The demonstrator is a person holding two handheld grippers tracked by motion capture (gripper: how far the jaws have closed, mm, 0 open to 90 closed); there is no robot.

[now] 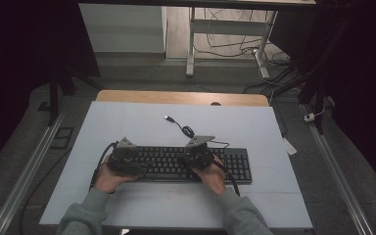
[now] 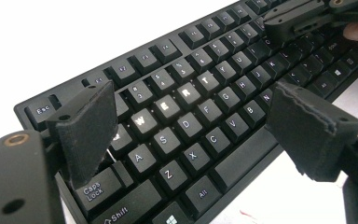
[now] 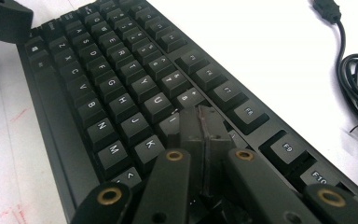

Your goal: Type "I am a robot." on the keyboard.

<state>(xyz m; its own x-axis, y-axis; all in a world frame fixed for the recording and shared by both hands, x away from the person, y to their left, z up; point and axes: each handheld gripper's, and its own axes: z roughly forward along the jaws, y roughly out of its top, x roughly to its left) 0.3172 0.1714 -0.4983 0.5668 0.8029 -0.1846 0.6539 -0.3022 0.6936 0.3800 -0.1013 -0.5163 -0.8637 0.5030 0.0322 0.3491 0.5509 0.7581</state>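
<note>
In the high view the keyboard lies crosswise on the tabletop under both grippers, in the left gripper view the left gripper hangs spread over its letter keys, and in the right gripper view the right gripper, jaws pressed together, points down at the keys beside K.

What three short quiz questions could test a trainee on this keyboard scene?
1. True or false: the left gripper has its jaws wide apart above the keyboard.
2. How do the jaws of the right gripper stand? A) wide open B) closed together C) shut on the cable
3. Where does the cable with its plug lie: before the keyboard, near the person, or beyond it, on the table?

Key
1. True; one jaw is near Caps Lock, the other near the B and N keys.
2. B; the tips meet over the keys beside K.
3. Beyond it, loose and not plugged in.
</note>
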